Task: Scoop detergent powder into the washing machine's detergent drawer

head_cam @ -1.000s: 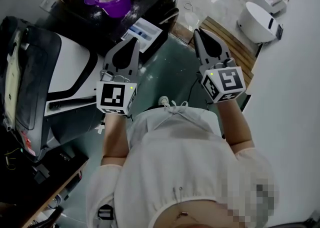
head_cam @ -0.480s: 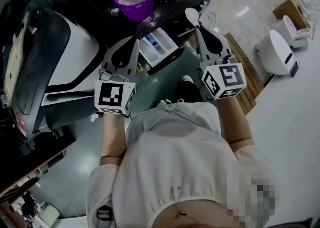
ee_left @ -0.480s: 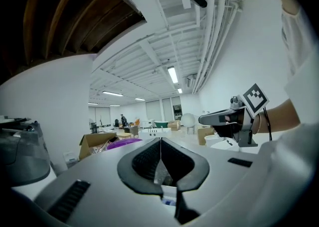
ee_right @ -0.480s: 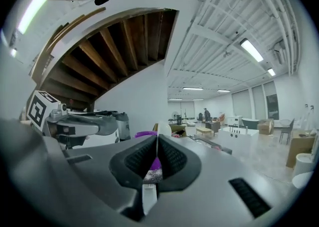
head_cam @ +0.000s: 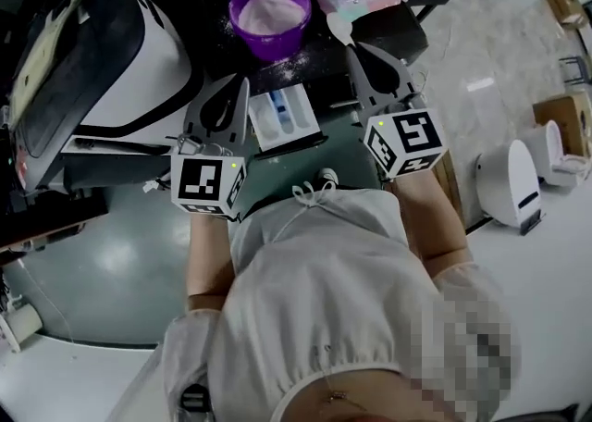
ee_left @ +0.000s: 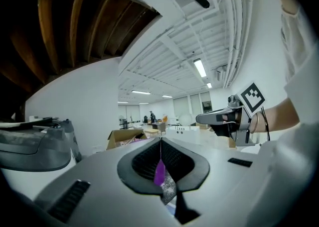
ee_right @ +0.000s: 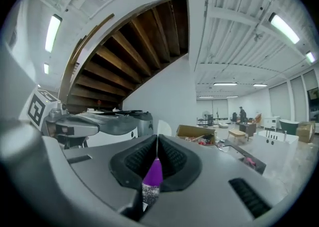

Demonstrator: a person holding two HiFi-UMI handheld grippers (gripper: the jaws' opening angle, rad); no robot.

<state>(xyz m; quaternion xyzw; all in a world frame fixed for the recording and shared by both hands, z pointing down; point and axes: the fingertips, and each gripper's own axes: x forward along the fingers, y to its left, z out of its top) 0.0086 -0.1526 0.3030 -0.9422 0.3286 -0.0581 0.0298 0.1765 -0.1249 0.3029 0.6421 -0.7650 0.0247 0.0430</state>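
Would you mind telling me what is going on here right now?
A person holds two grippers by a washing machine whose detergent drawer is pulled open. The right gripper is shut on a white scoop, near the purple bowl of powder but not in it. The left gripper is shut and empty.

- anything hidden near the drawer?
- right of it, the handle of the spoon is lost inside the right gripper. left of it, the washer runs off the edge. drawer's contents: too small to tell.
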